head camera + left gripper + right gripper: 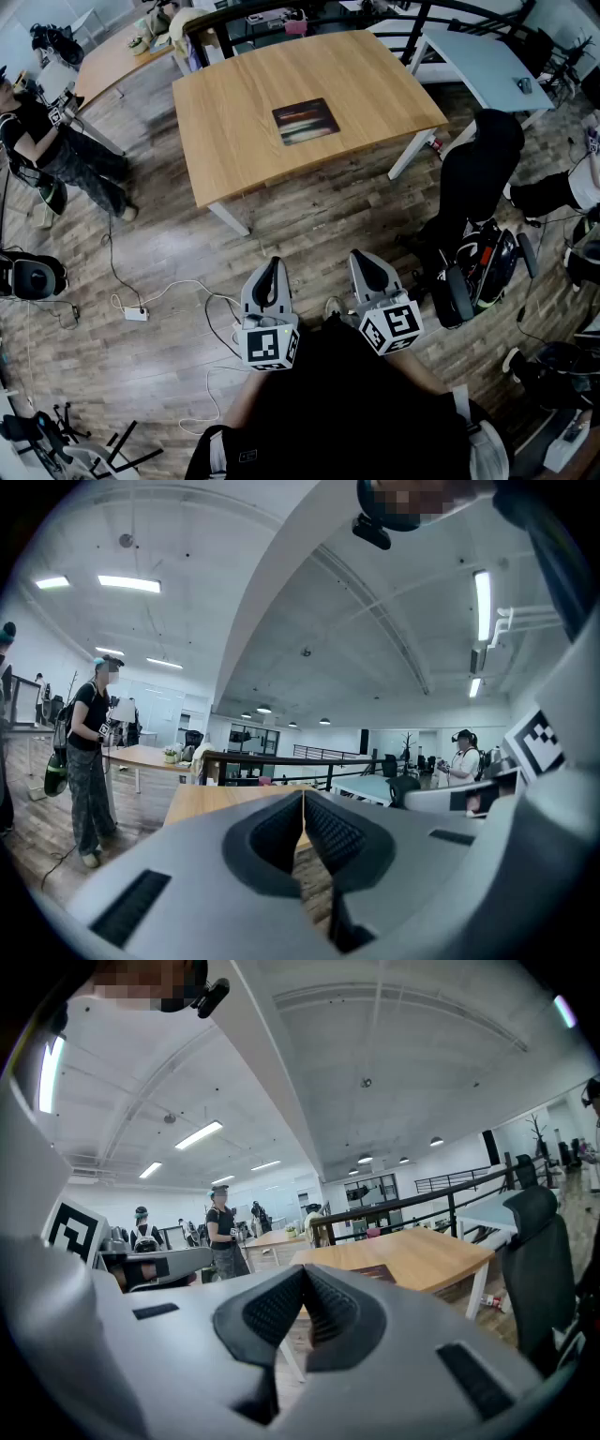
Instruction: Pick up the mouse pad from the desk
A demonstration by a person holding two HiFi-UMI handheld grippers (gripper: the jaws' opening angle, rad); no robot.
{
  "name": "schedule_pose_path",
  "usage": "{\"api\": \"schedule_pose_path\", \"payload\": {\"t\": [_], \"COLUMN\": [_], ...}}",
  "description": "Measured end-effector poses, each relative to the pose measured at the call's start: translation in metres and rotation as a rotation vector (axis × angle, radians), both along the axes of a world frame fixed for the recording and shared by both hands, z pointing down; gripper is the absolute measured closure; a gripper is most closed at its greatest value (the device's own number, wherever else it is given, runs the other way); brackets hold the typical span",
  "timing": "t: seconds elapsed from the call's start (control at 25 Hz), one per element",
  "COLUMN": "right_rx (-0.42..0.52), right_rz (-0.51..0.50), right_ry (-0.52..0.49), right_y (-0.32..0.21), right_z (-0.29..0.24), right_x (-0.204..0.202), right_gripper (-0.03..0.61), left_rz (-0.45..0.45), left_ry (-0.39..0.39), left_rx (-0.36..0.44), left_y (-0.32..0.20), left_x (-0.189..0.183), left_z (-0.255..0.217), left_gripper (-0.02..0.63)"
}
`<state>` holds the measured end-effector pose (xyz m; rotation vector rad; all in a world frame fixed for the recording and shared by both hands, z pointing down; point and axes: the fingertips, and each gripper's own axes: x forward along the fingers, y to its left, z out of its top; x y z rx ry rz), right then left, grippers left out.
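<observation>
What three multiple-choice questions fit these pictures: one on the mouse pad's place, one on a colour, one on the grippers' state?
1. Where is the mouse pad? A) on the floor B) on the wooden desk C) on a shelf
2. What colour are the desk's legs? A) white B) black C) red
3. How are the left gripper and right gripper? A) both open B) both shut, empty C) shut on the pad

B: it lies on the desk top. A: legs show white. B: jaws meet, nothing between.

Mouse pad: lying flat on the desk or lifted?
Mouse pad lies flat on the desk. Left gripper and right gripper: shut, empty, short of it.
</observation>
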<state>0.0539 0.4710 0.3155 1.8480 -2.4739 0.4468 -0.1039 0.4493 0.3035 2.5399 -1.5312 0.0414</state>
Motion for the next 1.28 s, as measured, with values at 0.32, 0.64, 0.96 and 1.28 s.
{"api": "schedule_pose_path", "payload": {"t": [0.32, 0.64, 0.96, 1.28], "right_rx": [0.000, 0.012, 0.014, 0.025], "right_rz": [-0.006, -0.007, -0.029, -0.077], "right_ry": [-0.003, -0.031, -0.029, -0.031], "right_y": [0.004, 0.004, 0.002, -0.007], "right_z": [0.001, -0.002, -0.001, 0.007], "right_x": [0.004, 0.016, 0.042, 0.078], "right_gripper": [0.548, 0.548, 0.548, 0.548], "left_rz": [0.004, -0.003, -0.028, -0.068], "left_ry": [0.000, -0.007, -0.014, -0.032], "left_rx": [-0.010, -0.014, -0.016, -0.009], "left_y": [0.005, 0.008, 0.010, 0.013], "left_x": [0.008, 0.022, 0.046, 0.084], "left_z": [0.003, 0.004, 0.004, 0.005], "left_gripper": [0.589, 0.589, 0.589, 0.589]}}
